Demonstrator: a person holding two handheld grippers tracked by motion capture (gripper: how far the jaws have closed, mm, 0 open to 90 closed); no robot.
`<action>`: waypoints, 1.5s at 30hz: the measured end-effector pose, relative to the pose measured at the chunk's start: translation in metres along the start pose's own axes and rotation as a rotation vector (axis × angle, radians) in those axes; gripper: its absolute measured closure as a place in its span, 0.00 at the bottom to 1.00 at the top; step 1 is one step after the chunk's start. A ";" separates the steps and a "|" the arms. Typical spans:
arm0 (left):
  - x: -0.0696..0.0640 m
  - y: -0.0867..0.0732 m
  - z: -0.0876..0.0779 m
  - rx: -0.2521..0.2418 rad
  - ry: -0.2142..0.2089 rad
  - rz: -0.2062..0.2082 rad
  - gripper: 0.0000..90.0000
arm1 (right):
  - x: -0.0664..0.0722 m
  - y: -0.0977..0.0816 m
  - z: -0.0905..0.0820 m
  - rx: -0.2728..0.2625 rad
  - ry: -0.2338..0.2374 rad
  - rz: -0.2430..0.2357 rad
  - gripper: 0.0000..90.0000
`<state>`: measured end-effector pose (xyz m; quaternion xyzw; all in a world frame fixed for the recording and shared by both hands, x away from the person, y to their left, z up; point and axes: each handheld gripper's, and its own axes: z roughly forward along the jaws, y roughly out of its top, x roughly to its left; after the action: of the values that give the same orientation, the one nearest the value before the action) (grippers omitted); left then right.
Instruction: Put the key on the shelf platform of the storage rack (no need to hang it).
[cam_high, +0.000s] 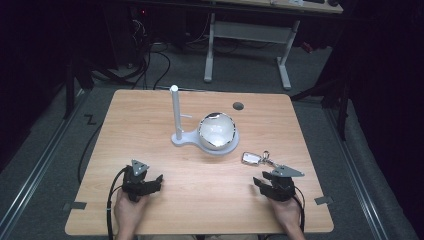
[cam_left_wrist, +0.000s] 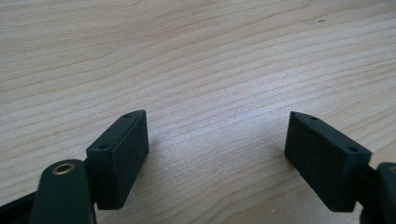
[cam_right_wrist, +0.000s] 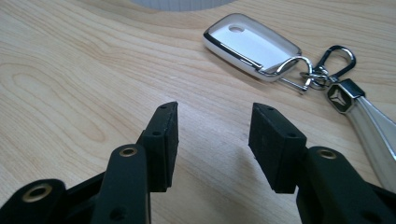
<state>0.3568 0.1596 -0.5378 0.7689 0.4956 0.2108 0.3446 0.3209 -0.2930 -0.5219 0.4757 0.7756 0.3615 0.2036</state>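
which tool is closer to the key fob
Right. The right tool sits just on the person's side of the key fob, open and empty. The left tool, also open, is far across the table from it.

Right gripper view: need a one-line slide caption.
Open right hand-held gripper low over the wooden table, a white key fob with keyring and strap lying just ahead.

Left gripper (cam_high: 150, 182), lower left of the high view, is held by the left hand (cam_high: 131, 210), jaws wide apart. Right gripper (cam_high: 264, 184), lower right, is held by the right hand (cam_high: 287, 212), jaws parted.
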 end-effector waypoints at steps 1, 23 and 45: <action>0.000 0.000 0.000 0.000 0.000 0.000 0.24 | -0.001 0.000 -0.001 0.000 -0.002 0.004 0.59; 0.000 0.000 0.000 0.000 0.000 0.000 0.24 | -0.030 0.006 -0.023 -0.056 -0.046 0.064 0.62; 0.000 0.000 0.000 0.001 0.000 0.000 0.24 | -0.067 0.018 -0.012 -0.030 -0.124 0.090 0.62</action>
<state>0.3568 0.1596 -0.5378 0.7691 0.4955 0.2105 0.3445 0.3548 -0.3516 -0.5028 0.5285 0.7339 0.3516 0.2418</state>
